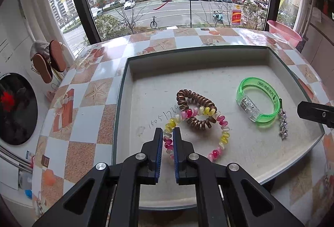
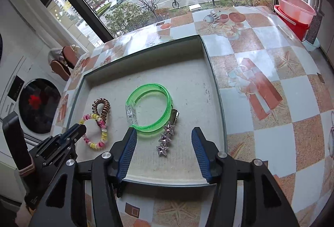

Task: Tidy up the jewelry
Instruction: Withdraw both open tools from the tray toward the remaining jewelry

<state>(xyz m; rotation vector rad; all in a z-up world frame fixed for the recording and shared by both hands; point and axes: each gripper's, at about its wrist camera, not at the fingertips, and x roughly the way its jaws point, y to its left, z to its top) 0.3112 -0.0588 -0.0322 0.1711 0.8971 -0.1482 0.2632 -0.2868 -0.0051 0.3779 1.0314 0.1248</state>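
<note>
The left gripper is clenched on the near-left arc of the multicoloured coil bracelet, probably to drag it off the brown coil tie it overlaps near the tray's middle. The right gripper hangs released over the near edge — straddling the star hair clip, whose long axis runs near-to-far beside the green bangle.

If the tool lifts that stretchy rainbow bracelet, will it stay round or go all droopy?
Probably droopy: the rainbow bracelet is a soft-looking coil lying in a wobbly loop. It likely weighs little. It overlaps the brown coil, which might tug along. The left tool is nearly shut around its edge.
</note>
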